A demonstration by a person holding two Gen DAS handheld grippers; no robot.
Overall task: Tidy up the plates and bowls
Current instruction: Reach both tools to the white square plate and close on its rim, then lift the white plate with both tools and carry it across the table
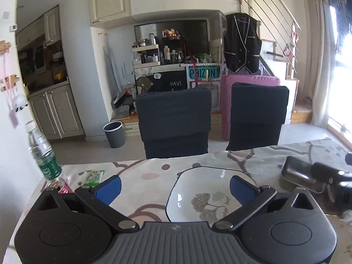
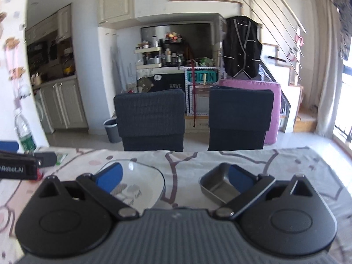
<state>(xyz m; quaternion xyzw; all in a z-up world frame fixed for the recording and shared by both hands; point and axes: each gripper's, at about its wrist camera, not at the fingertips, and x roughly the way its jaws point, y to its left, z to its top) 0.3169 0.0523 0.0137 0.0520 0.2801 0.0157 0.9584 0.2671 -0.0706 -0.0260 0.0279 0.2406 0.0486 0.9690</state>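
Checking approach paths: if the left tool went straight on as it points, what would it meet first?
Probably the white leaf-print plate, lying just ahead between the open left tool fingers; depth is uncertain.

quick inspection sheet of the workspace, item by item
surface: table under a patterned tablecloth, white with pink and grey shapes
job's things: white square plate with a leaf print and a small metal tray, side by side and apart, both look empty
clutter: water bottle with green label at the table's left edge, green packet beside it
grippers: left gripper above the plate, jaws wide open, holding nothing; right gripper above the gap between plate and tray, jaws wide open, holding nothing
cables: nothing seen
surroundings: two dark chairs at the far side, grey bin, kitchen cabinets, cluttered shelves, black vest hanging
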